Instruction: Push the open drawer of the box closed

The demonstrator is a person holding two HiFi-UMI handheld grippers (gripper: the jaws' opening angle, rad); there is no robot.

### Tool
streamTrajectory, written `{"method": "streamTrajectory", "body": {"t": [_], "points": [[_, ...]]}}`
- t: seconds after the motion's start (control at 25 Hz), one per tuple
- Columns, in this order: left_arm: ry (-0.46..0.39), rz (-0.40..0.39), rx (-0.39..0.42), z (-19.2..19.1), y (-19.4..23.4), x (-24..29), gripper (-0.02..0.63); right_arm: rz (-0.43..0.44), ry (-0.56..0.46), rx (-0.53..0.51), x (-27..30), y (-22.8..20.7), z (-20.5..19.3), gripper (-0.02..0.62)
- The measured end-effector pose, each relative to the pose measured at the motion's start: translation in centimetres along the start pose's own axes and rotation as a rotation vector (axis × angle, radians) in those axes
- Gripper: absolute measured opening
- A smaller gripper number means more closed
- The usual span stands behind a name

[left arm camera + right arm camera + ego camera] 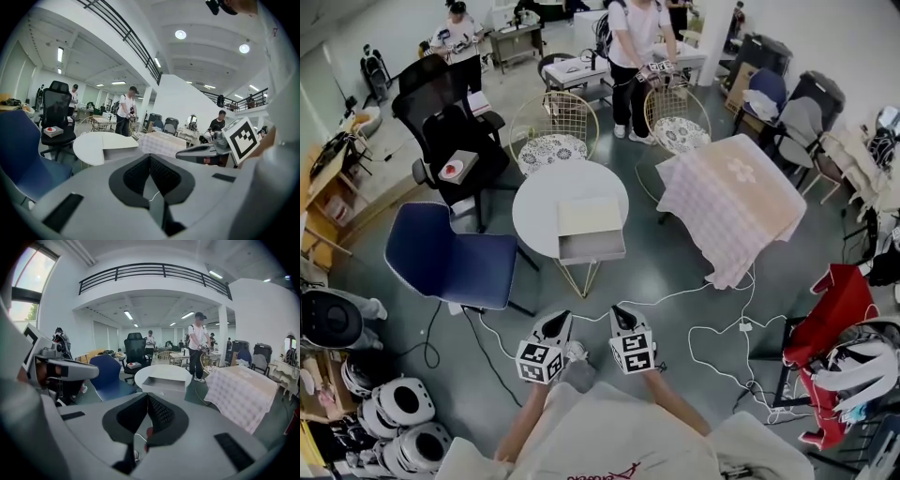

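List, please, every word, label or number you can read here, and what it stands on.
No text here is legible.
Red print on the white top: cut off, too small to read.
Marker cubes: black-and-white square patterns only, no letters.

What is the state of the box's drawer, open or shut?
Open: the drawer sticks out from the box toward the person, and its inside shows.
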State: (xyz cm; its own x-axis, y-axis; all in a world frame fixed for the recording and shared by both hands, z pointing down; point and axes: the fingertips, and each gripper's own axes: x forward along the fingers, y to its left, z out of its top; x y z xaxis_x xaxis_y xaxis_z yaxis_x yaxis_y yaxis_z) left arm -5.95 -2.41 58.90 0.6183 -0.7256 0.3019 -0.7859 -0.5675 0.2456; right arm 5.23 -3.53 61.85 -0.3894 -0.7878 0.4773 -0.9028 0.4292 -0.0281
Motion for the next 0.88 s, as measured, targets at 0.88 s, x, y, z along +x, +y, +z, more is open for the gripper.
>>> {"method": "streamTrajectory", "body": {"t": [0.88], "points": [[-0.011, -0.062, 0.011, 9.5, 14.6, 8.5, 0.012, -0.057, -0.028, 0.011, 15.7, -2.1, 13.1, 0.017]]}}
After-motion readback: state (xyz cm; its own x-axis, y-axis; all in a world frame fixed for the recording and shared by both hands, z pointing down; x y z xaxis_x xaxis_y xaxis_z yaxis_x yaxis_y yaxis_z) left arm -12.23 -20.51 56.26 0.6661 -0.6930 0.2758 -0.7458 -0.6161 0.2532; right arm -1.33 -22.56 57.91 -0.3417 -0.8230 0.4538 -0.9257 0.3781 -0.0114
